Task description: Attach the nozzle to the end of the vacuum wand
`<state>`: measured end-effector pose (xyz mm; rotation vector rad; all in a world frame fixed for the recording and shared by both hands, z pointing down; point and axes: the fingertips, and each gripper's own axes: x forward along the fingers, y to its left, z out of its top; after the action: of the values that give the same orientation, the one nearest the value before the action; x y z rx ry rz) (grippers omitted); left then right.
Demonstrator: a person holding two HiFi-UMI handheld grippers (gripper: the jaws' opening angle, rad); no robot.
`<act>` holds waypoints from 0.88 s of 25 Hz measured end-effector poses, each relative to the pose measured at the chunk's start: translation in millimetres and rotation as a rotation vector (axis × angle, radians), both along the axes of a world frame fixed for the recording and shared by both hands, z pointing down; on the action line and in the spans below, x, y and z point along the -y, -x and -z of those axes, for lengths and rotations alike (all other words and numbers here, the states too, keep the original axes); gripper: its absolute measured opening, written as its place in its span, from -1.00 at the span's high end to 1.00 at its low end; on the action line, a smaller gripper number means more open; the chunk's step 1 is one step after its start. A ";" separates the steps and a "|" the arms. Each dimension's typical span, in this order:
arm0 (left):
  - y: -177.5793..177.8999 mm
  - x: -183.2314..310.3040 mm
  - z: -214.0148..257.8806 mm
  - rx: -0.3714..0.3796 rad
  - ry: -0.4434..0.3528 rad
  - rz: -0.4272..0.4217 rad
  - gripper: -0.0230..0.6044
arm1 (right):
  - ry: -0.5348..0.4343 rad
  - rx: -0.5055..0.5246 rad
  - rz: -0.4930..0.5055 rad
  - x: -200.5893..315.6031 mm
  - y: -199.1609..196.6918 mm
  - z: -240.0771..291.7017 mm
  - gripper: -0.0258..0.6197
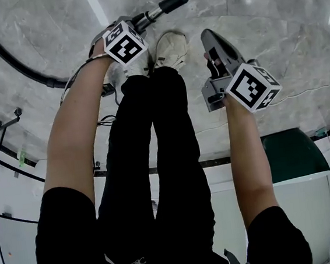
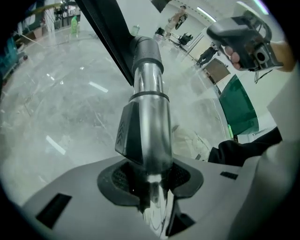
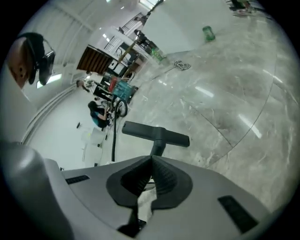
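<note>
My left gripper [image 1: 130, 26] is shut on the vacuum wand [image 1: 154, 13], a shiny metal tube. In the left gripper view the wand [image 2: 149, 93] runs up and away from the jaws [image 2: 152, 178] through a dark grey collar to a black fitting. My right gripper [image 1: 209, 39] hangs to the right of the legs, shut, with nothing between its fingers. Beyond its closed jaws [image 3: 151, 161] a black T-shaped nozzle [image 3: 157, 133] lies on the marble floor, apart from the gripper. The nozzle does not show in the head view.
A black hose [image 1: 5, 60] curves over the floor at upper left. The person's black trouser legs and a white shoe [image 1: 171, 49] stand between the grippers. A dark green panel [image 1: 290, 153] is at right, and a thin white cable [image 1: 307, 93] lies on the floor.
</note>
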<state>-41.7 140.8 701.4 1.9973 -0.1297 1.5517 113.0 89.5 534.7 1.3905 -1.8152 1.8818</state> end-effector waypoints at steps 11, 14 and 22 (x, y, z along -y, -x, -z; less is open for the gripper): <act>67.3 14.5 -82.2 0.391 -0.064 0.059 0.45 | -0.006 0.040 -0.009 2.0 -13.2 -24.9 0.87; 77.3 15.2 -87.8 0.391 -0.094 0.067 0.45 | -0.025 0.053 0.007 6.1 -8.0 -27.2 0.87; 66.5 1.7 -82.4 0.315 -0.045 0.098 -0.09 | -0.036 0.011 -0.017 14.5 -10.8 -24.1 0.87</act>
<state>-108.2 139.1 783.8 1.7385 -0.3848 1.8019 123.8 75.0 558.8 1.4143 -1.8573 1.8771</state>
